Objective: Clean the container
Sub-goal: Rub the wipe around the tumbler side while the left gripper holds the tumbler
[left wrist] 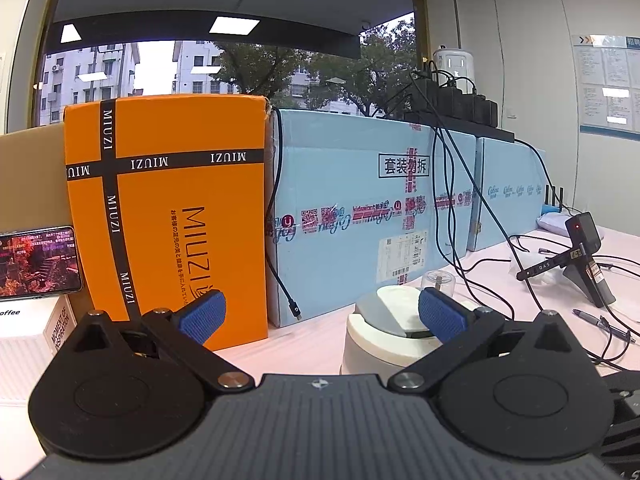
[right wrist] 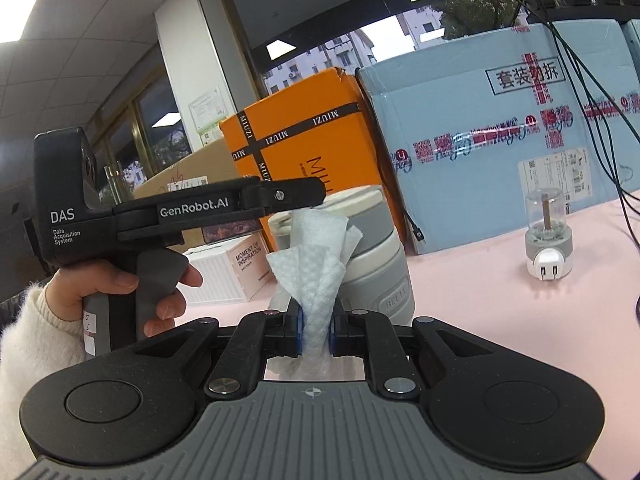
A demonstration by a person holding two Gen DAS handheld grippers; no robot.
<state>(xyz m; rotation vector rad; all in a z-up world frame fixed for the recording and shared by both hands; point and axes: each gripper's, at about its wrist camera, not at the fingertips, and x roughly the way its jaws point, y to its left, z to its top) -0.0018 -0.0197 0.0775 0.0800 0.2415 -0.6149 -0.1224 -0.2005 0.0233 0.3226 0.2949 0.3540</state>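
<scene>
Right gripper (right wrist: 316, 330) clamped on soft, crumpled tissue (right wrist: 316, 264); left gripper (left wrist: 322, 314) spread wide, empty, above container (right wrist: 372, 256). Probably rigid, smooth, slippery; best gripped around the body.

Left tongs (left wrist: 322, 314) gape wide, right pad (left wrist: 440, 314) over the container (left wrist: 372, 344).

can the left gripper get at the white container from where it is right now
Probably yes. The left gripper is open, and the white container sits just ahead by its right finger, with nothing between them.

An orange box (left wrist: 168, 216) stands beside a blue carton (left wrist: 360, 216) on the pink table (right wrist: 500, 320).
</scene>
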